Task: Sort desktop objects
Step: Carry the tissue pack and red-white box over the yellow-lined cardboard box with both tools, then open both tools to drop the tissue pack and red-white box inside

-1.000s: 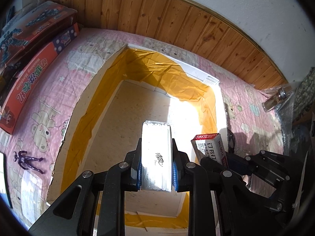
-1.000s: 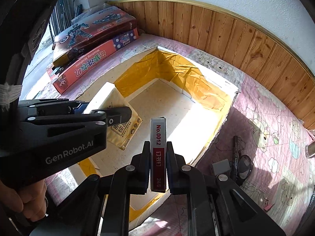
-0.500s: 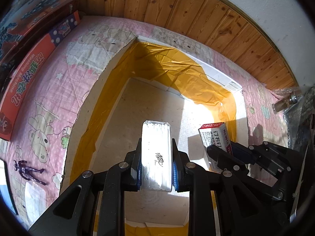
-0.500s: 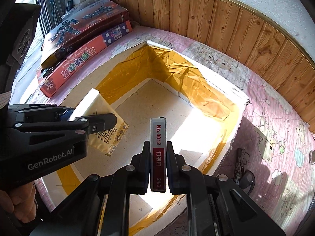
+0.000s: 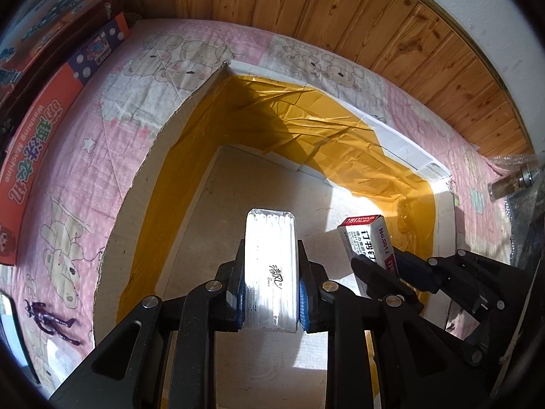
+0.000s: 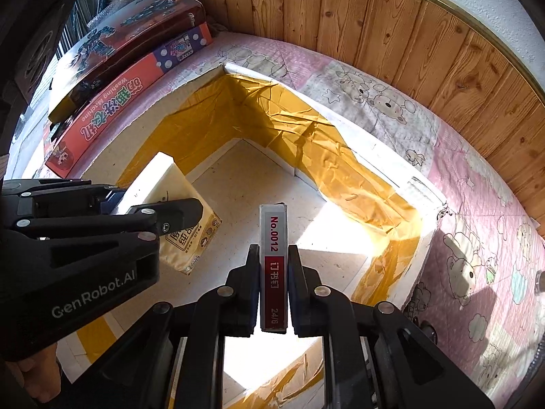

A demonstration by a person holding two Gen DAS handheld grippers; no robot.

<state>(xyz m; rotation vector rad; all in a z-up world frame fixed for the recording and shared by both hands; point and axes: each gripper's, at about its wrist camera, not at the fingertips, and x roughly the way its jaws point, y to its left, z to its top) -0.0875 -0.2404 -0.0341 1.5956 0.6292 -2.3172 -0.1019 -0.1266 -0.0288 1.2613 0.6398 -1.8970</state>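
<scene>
My left gripper (image 5: 270,301) is shut on a white tissue pack (image 5: 270,262) and holds it over the open cardboard box (image 5: 160,150) lined with yellow tape. The same pack looks cream and yellow in the right wrist view (image 6: 177,211), held by the left gripper (image 6: 163,218). My right gripper (image 6: 273,293) is shut on a red and white staples box (image 6: 273,255), also over the open box (image 6: 374,150). In the left wrist view the staples box (image 5: 369,238) sits just right of the tissue pack, in the right gripper (image 5: 378,266).
The box lies on a pink bear-print cloth (image 5: 85,156). Stacked toy boxes (image 6: 129,68) lie at the far left by the wooden wall panel (image 6: 391,34). A purple figurine (image 5: 51,317) lies left of the box. A glass bottle (image 5: 511,184) lies at the right.
Both grippers have moved forward and lower over the box, still holding their items; the box interior fills more of both views.
</scene>
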